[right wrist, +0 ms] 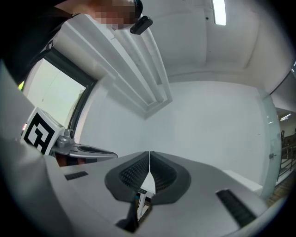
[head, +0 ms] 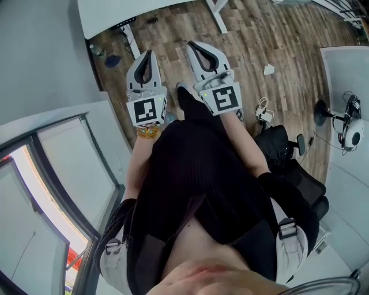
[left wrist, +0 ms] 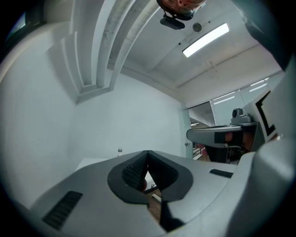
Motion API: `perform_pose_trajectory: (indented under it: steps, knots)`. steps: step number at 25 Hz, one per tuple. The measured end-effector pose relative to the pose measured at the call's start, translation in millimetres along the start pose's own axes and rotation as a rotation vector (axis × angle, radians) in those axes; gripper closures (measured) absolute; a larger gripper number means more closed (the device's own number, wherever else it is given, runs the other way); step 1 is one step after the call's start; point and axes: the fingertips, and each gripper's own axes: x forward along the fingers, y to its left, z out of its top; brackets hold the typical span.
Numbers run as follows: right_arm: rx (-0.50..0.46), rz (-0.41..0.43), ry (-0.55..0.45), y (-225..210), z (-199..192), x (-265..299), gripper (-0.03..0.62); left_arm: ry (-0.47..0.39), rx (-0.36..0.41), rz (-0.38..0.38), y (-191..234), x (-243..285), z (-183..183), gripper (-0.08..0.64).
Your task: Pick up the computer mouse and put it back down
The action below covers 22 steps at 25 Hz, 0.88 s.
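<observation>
gripping: nothing. the left gripper (left wrist: pixel 147 152) has its jaws together, tips touching, with no thing between them. the right gripper (right wrist: pixel 150 153) is the same, its pads meeting along one thin seam.
pose: both are held level and side by side, near each other but apart, out in front of the person (head: pixel 202 173) and above the floor (head: pixel 253 34).
mouse: cannot be made out in any view.
open room: bare wood floor lies ahead of the tips and off to the right, between the white table (head: pixel 115 14) at the top edge and the desk (head: pixel 346 75) at the right edge.
left edge: grey wall (head: pixel 40 52) and window (head: pixel 52 167) stand close beside the left arm.
right edge: black chair (head: pixel 288 158) stands just beside the person, between them and the desk.
in the way: table leg (head: pixel 218 14) ahead of the right gripper; white cables (head: pixel 264 109) and paper scrap (head: pixel 269 69) on the floor to the right.
on the desk: black stand (head: pixel 320 112), white device (head: pixel 353 135).
overhead: ceiling light (left wrist: pixel 206 39).
</observation>
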Motion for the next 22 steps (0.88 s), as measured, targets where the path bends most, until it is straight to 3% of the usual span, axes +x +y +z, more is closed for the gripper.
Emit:
perform_pose_trajectory:
  steps: [4,11,16,22]
  knots:
    - [0.020,-0.050,-0.030,-35,-8,21,0.565,0.000,0.029,-0.020,0,41,0,0.557]
    - [0.068,-0.043,-0.046,-87,-23,71,0.565,-0.007,0.082,-0.010,7,110,8,0.557]
    - [0.089,0.030,-0.058,-112,-41,130,0.565,0.017,0.128,0.052,38,157,5,0.557]
    - [0.107,0.115,-0.039,-140,-64,182,0.565,0.044,0.115,0.157,68,200,-12,0.557]
